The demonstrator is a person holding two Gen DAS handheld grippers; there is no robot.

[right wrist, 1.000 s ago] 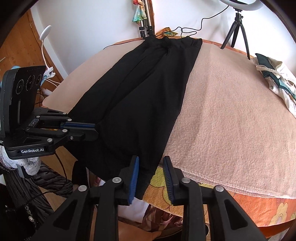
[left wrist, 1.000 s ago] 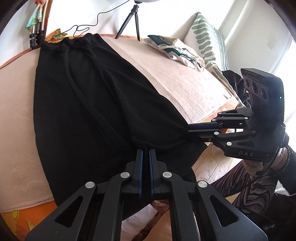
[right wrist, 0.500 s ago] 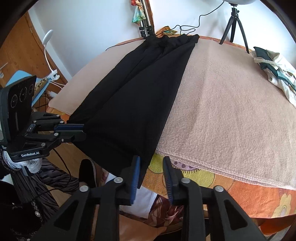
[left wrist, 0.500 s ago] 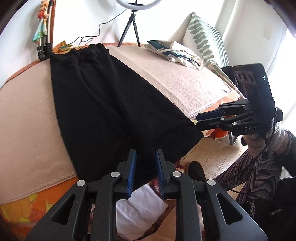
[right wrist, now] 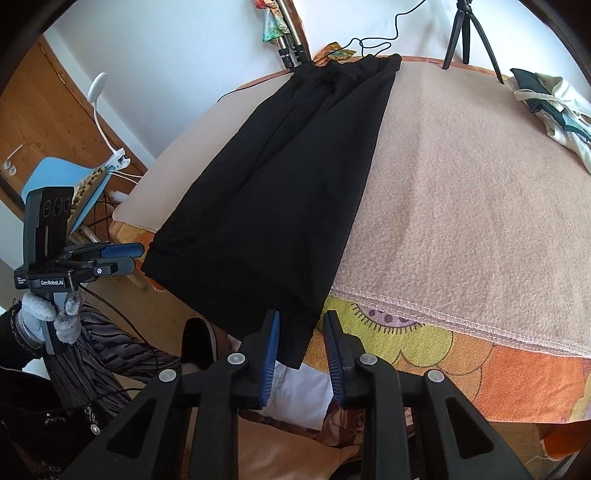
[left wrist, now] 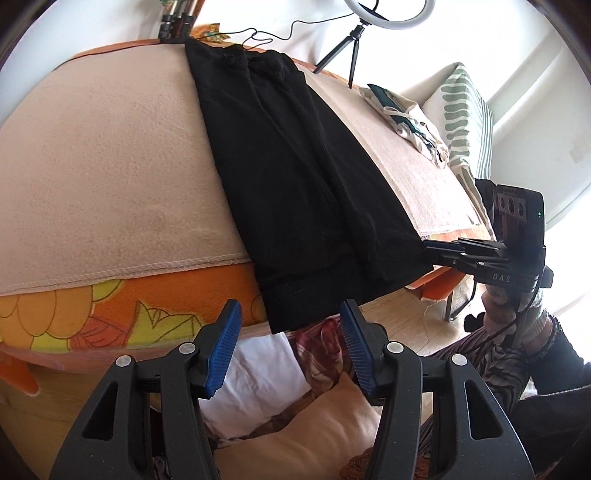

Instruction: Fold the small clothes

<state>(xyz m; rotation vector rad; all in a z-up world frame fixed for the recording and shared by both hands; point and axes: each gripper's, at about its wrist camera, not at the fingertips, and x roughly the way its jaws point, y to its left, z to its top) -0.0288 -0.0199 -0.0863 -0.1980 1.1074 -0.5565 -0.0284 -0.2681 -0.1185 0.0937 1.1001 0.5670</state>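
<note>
Daylight floods in from about 3 o'clock in the left wrist view, blowing the window (left wrist: pixel 576 155) to white. The black garment (left wrist: pixel 295 177) loses fold detail (nearly flat black). Fisheye bending curves the edges; corners vignette dark. Focus stays sharp.

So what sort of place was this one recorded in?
Most likely a room at home set up for filming: a blanket-covered table holding black trousers, a leaf-print cushion, a wooden door, and a ring light.
</note>
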